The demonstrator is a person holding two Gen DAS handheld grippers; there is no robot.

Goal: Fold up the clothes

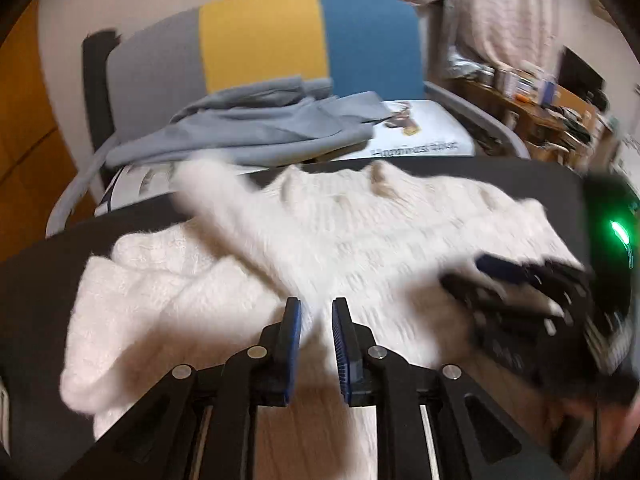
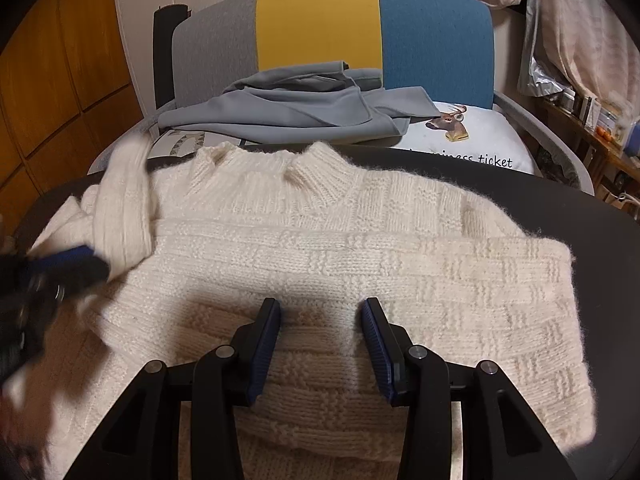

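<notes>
A cream knitted sweater [image 2: 320,248] lies flat on a dark round table [image 2: 600,240], collar toward the far edge. Its left sleeve [image 2: 124,208] is folded in over the body. In the left wrist view the sweater [image 1: 320,240] is blurred by motion. My left gripper [image 1: 316,308] hangs over the sleeve area, its jaws a small gap apart with cream knit showing between them. My right gripper [image 2: 320,312] is open and empty just above the sweater's body. The left gripper also shows blurred at the left edge of the right wrist view [image 2: 60,272], and the right gripper shows blurred in the left wrist view [image 1: 520,292].
A grey garment [image 2: 296,112] lies on a grey, yellow and blue chair [image 2: 320,24] behind the table, next to a deer-print cushion [image 2: 472,136]. Wooden doors [image 2: 52,80] stand left, cluttered shelves [image 2: 600,128] right.
</notes>
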